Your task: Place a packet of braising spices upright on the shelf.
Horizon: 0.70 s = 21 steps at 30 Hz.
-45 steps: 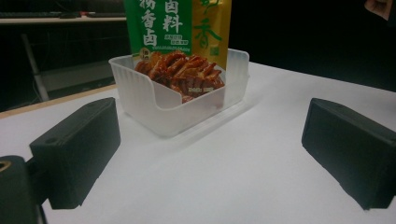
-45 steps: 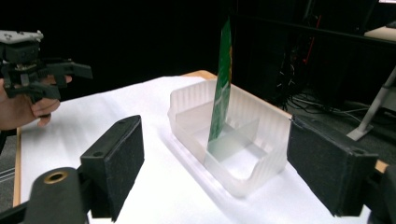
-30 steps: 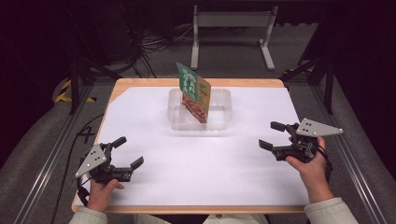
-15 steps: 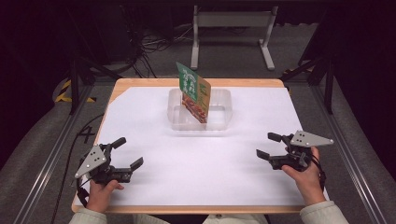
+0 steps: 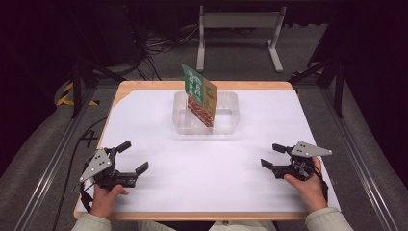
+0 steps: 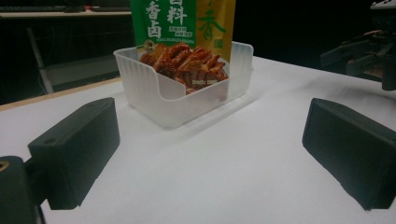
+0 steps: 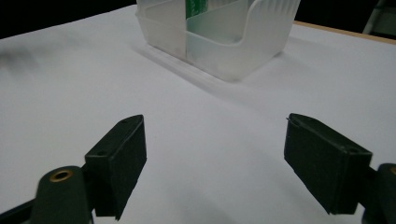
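Looks like the snack packet point(image 5: 199, 96) is standing upright in the clear bin point(image 5: 230, 124) mid-table, both the left claw point(image 5: 131, 158) and right claw point(image 5: 272, 155) released and empty near the front edge, so next they'd reach in.

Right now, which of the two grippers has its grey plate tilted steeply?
The left gripper; its plate slants steeply, while the right gripper carries its plate almost flat.

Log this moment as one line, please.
left gripper: open, empty | right gripper: open, empty | snack packet: upright in clear bin
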Each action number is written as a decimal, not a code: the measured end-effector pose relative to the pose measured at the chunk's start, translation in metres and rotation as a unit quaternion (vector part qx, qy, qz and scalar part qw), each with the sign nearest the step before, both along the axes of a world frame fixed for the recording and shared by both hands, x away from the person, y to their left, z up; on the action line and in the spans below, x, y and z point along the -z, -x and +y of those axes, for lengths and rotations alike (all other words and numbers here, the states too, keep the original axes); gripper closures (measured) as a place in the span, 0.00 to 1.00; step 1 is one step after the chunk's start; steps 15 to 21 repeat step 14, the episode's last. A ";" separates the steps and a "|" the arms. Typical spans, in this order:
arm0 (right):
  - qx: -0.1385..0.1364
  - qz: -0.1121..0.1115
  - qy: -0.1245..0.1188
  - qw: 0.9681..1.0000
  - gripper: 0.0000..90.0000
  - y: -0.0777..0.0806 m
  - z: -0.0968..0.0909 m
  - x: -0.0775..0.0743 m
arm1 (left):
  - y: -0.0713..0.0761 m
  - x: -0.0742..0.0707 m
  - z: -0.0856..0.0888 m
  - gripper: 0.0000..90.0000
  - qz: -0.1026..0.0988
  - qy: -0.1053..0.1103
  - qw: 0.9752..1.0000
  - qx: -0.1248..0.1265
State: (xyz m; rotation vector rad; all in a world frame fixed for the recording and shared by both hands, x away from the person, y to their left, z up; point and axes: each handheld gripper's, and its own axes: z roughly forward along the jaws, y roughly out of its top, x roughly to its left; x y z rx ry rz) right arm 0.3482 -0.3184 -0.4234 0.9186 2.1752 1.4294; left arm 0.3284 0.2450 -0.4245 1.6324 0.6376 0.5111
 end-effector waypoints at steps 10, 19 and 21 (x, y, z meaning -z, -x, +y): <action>0.009 0.000 0.005 1.000 0.25 -0.001 0.000 0.010 | -0.002 0.001 -0.002 0.05 0.003 -0.001 1.000 0.003; 0.005 -0.002 0.002 1.000 0.27 0.000 -0.001 0.009 | -0.003 0.001 -0.004 0.05 0.001 -0.001 1.000 0.003; 0.005 -0.002 0.002 1.000 0.27 0.000 -0.001 0.009 | -0.003 0.001 -0.004 0.05 0.001 -0.001 1.000 0.003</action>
